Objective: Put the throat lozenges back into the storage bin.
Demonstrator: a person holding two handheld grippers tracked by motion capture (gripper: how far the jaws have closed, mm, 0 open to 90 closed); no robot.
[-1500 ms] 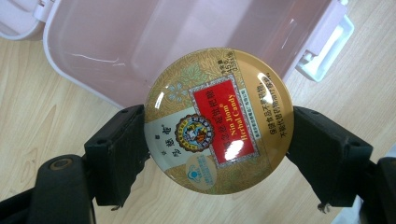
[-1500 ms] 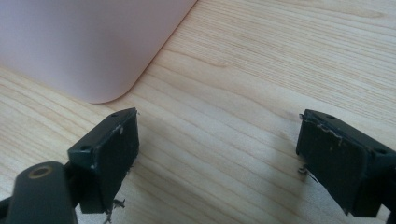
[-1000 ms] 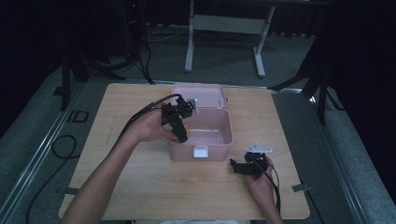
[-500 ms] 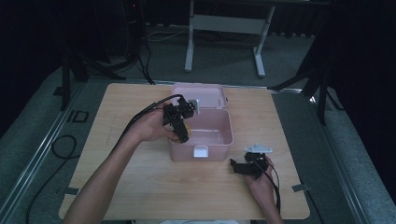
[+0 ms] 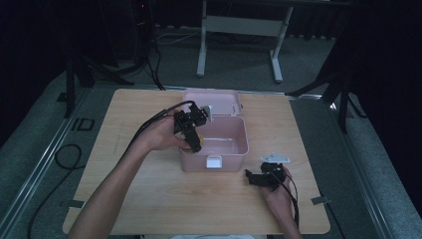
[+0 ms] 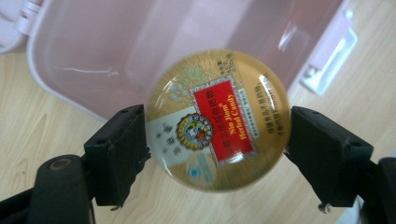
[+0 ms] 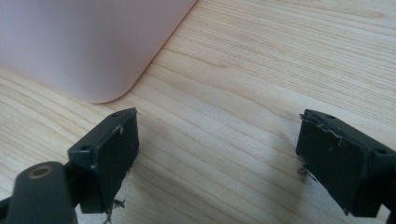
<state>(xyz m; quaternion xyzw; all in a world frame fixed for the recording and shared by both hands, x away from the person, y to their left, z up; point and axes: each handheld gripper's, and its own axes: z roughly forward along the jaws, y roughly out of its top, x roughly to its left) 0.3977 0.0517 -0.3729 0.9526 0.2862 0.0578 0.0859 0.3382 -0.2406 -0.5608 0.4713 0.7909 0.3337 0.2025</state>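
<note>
Left gripper view: the round candy tin sits between the jaws of the left hand-held gripper, just above the open pink box. Those jaws have just been opening, and the blurred tin looks released or nearly so. It seems light, stiff and smooth-sided, best pinched across its rim. The right hand-held gripper rests open and empty on the bench.

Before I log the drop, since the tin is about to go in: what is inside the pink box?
The pink box shows a bare pink floor in the left gripper view. The round candy tin, between the left gripper jaws, which have just been opening, covers part of it.
</note>
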